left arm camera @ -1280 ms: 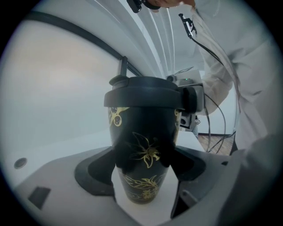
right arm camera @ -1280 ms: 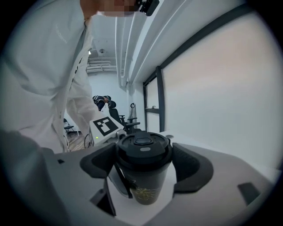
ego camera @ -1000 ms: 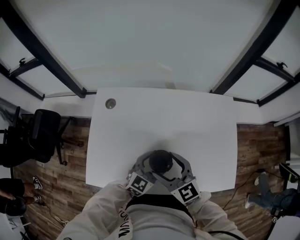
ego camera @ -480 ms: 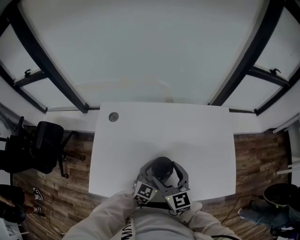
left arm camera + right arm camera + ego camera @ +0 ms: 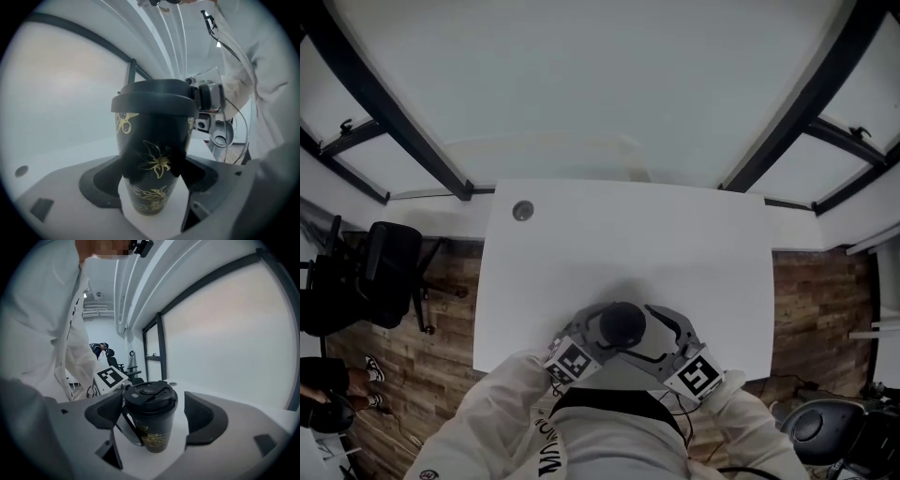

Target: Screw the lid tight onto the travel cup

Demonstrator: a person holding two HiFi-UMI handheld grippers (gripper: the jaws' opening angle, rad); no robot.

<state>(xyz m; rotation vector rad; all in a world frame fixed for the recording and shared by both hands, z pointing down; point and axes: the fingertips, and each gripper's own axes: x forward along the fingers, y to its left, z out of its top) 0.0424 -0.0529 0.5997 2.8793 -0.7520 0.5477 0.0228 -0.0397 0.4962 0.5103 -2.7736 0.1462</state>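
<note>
A black travel cup [image 5: 151,140] with gold flowers stands near the table's front edge, its black lid [image 5: 622,323] on top. My left gripper [image 5: 152,180] is shut on the cup's body below the lid, one pad on each side. From the right, my right gripper [image 5: 153,414] stands open around the lid [image 5: 150,397]; its left pad is close to the rim and a gap shows at its right pad. In the right gripper view a left finger [image 5: 126,430] lies against the cup [image 5: 154,437]. In the head view both grippers [image 5: 602,337] [image 5: 649,333] meet at the cup.
The white table [image 5: 675,244] has a round grommet [image 5: 522,210] at its back left. A black office chair [image 5: 389,267] stands on the wood floor to the left, and a round black stool [image 5: 811,427] at the lower right. A glass wall runs behind the table.
The head view has shifted. The right gripper's rear end has swung out to the right and its jaws sit a little off the lid. Cup and left gripper stay put.
</note>
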